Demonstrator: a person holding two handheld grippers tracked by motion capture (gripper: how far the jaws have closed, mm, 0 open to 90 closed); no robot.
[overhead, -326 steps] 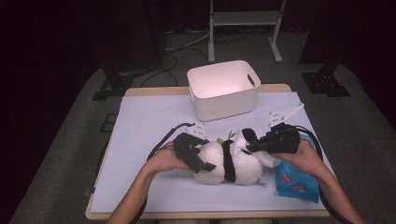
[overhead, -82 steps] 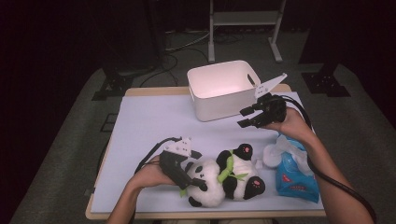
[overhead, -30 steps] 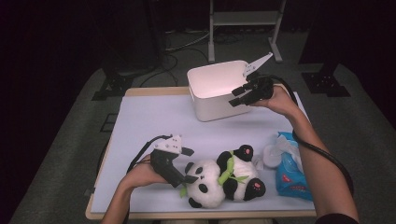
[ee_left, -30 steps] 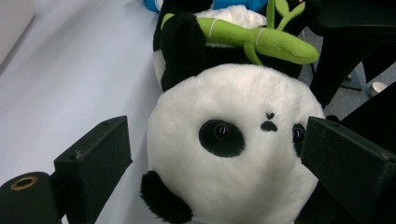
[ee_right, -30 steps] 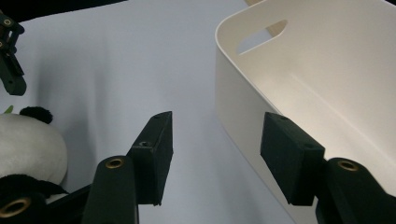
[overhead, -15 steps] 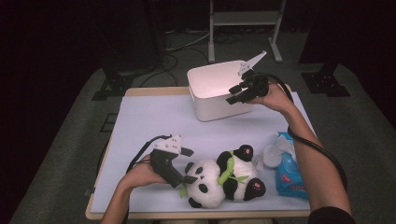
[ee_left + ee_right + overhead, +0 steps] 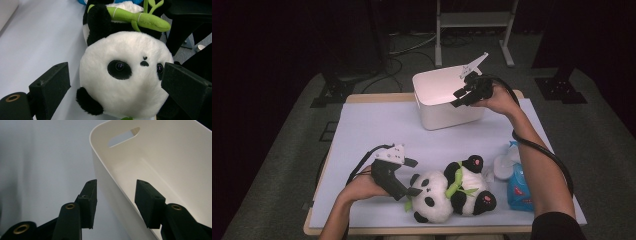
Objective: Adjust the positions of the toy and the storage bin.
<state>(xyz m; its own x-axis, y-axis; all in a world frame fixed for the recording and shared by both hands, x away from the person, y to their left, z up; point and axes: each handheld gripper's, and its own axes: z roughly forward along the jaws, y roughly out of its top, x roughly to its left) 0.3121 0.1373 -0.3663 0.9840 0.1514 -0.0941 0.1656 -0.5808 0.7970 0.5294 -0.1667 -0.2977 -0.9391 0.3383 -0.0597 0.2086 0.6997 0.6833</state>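
Nearest the front table edge lies the panda (image 7: 452, 192), a plush toy in white and black with a green bamboo sprig across its chest. The left gripper (image 7: 411, 191) is at the panda's head, jaws spread either side and not pressing. A blue packet (image 7: 519, 186) lies just beside the panda, near the table's side edge. Beyond the panda the white mat (image 7: 377, 125) is bare up to the bin (image 7: 439, 107). The right gripper (image 7: 460, 98) straddles the bin's wall, jaws just closing, not yet gripping.
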